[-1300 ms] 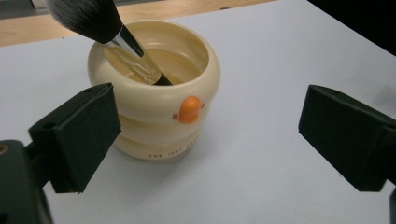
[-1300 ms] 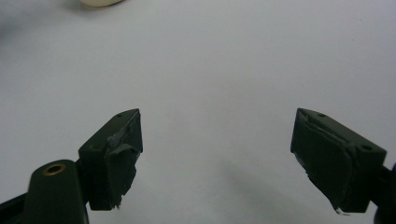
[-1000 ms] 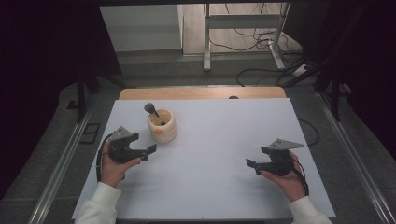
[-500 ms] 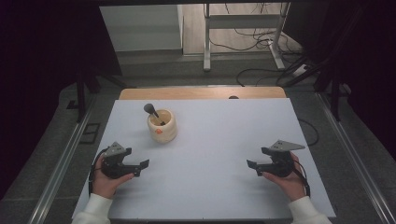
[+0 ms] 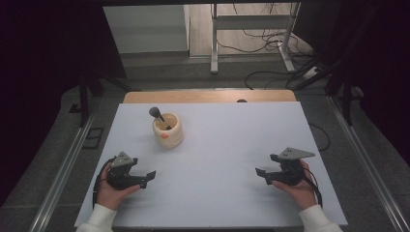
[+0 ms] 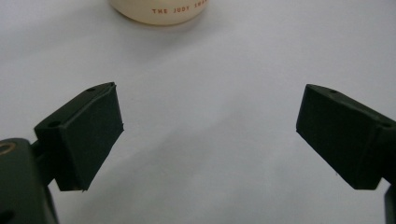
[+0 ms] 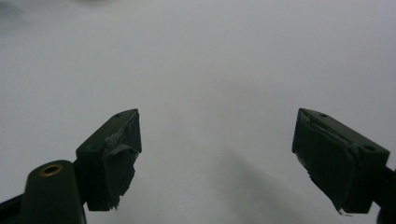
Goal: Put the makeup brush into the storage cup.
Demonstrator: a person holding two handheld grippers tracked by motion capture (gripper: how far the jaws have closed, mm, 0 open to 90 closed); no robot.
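"THE JUDY..." printed on cream mortar [image 6: 159, 10] near counter [image 5: 227, 145] far-left edge. Left tongs [image 5: 147, 177], right tongs [image 5: 260, 173] held wide open, empty.

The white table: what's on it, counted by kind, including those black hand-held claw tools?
Cream cup: 1
Black brush standing in the cup: 1
Black grippers, both open and holding nothing: 2, the left gripper and the right gripper
Total: 4 things on the white table
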